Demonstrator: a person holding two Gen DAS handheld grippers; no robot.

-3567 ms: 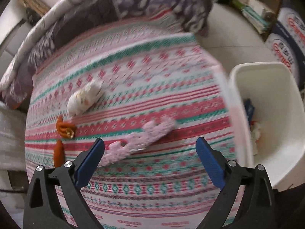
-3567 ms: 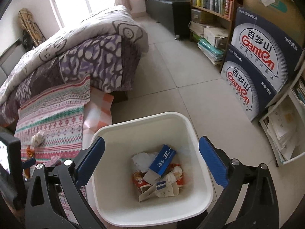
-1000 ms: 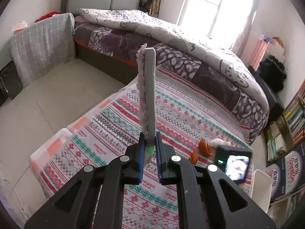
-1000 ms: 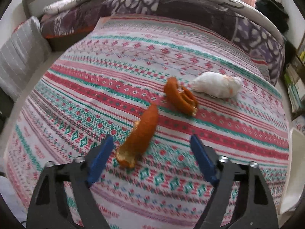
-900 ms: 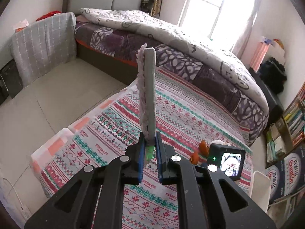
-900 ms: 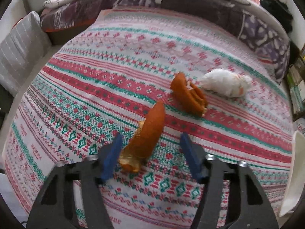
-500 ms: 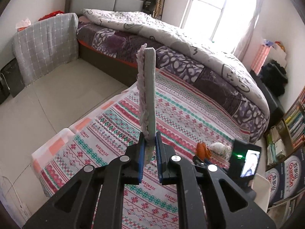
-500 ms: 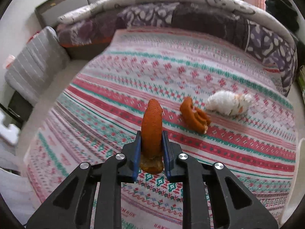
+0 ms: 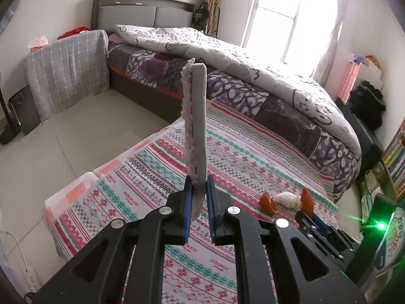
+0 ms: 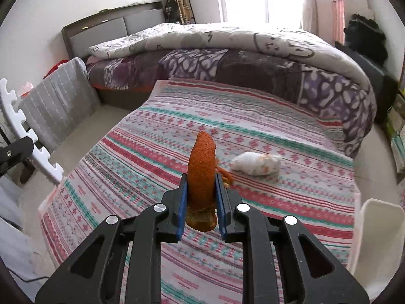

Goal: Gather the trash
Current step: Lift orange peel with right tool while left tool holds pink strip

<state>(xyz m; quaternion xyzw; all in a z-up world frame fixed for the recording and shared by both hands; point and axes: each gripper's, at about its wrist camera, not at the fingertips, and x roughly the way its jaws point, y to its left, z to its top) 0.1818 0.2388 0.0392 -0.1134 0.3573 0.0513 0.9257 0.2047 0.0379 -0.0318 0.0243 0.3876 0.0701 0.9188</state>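
Bedroom setting: low striped patterned cloth spread beside a bed with a grey-and-purple quilt, window behind. Left gripper is clamped on one flat foam strip with a jagged edge; strip stands upright out of the blue pads, base pinched between them, length rising well above the fingertips. In the right view the same strip shows at far left as a white toothed edge. Right gripper is pressed shut on one orange peel piece, held upright, lower end sticking out below the pads, tip above them. On the cloth: one crumpled white tissue wad, lying ahead and to the right of the right gripper, apart from it; one second curled peel, mostly hidden behind the held peel in the right view, visible in the left view just beside the wad. Count: peel pieces 2 (one held, one lying), tissue wad 1, foam strip 1. White bin rim at lower right, off the cloth edge.
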